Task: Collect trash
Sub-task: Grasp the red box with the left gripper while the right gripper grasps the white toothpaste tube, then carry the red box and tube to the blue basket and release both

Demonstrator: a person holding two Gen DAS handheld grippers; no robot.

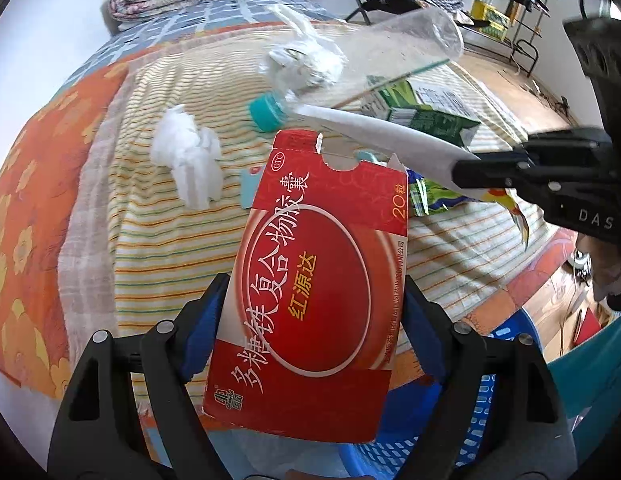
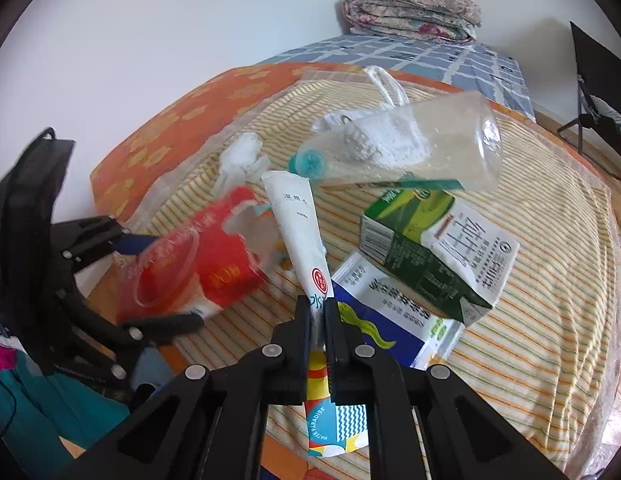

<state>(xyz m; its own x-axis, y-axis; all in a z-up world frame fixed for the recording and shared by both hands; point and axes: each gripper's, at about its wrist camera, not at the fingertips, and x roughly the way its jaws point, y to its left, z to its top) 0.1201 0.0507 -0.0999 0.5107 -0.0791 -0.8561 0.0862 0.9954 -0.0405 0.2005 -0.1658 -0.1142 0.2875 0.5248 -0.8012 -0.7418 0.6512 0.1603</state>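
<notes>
The left tongs (image 1: 314, 320) pinch the flattened red box (image 1: 318, 280) by its edges above the blue basket (image 1: 482, 408), while the right tongs (image 2: 318, 320) clamp a thin wet-wipe packet (image 2: 298, 232); either flimsy piece may buckle and slip onto the bed (image 2: 550, 280) ahead.

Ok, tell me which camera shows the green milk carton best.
The right wrist view: the green milk carton lies in full, label readable, on the striped sheet. The left wrist view shows it smaller, partly behind the white packet held by the right gripper.

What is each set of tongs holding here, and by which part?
Left tongs clamp the red medicine box across its side edges. Right tongs pinch the white wet-wipe packet near its lower end.
</notes>
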